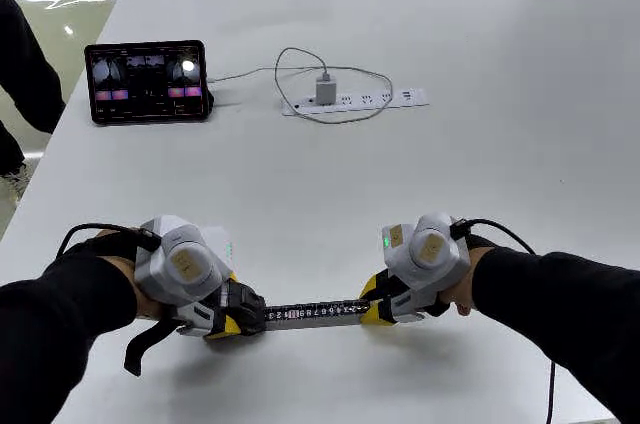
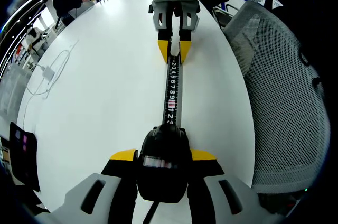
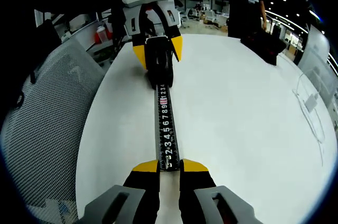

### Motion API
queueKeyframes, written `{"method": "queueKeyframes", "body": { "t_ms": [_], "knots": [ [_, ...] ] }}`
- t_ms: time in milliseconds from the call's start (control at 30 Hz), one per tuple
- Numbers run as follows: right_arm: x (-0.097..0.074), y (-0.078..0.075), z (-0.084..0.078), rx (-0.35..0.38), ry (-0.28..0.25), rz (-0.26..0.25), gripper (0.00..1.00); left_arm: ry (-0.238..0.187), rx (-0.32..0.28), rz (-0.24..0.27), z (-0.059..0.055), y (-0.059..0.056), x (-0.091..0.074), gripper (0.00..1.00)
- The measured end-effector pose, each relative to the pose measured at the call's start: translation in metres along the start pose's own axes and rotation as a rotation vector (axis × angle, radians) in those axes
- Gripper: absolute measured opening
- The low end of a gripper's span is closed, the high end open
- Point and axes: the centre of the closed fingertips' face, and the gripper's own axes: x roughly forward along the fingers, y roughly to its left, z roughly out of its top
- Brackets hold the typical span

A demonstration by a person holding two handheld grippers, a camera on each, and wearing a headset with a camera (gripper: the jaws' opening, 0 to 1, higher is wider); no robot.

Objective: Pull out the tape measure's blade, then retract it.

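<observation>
A tape measure (image 1: pixel 243 309) with its blade (image 1: pixel 315 313) drawn out low over the white table (image 1: pixel 450 164).
Its black case sits clamped between the yellow-tipped jaws of the left gripper (image 2: pixel 163 155). The blade runs straight from there to the right gripper (image 3: pixel 169 166), whose jaws are pinched together on the blade's end, near the table's front edge. Well apart, on the far side, lie a tablet (image 1: pixel 148 81) and a power strip (image 1: pixel 355 100) with a charger (image 1: pixel 326 90) plugged in.

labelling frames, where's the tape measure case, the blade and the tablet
tape measure case (image 2: pixel 163 163): left gripper view, middle of the black body.
blade (image 3: pixel 165 123): right gripper view, numbered face midway along.
tablet (image 1: pixel 148 81): head view, centre of the screen.
</observation>
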Motion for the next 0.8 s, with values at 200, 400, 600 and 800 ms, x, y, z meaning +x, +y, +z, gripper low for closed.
{"method": "queueKeyframes", "body": {
  "t_ms": [200, 400, 600, 800],
  "knots": [
    [-0.002, 0.001, -0.002, 0.001, -0.001, -0.004, 0.09, 0.000, 0.002, -0.001, 0.000, 0.000, 0.000, 0.30],
    [-0.004, 0.001, -0.005, -0.003, 0.003, -0.004, 0.09, 0.000, 0.003, 0.002, 0.000, 0.000, 0.000, 0.30],
    [-0.006, 0.001, -0.008, -0.002, 0.008, -0.004, 0.09, -0.001, 0.002, 0.001, 0.000, 0.000, 0.000, 0.30],
    [-0.010, 0.001, -0.013, 0.003, 0.011, -0.005, 0.09, -0.004, 0.003, 0.002, 0.000, 0.000, 0.000, 0.30]
  ]
}}
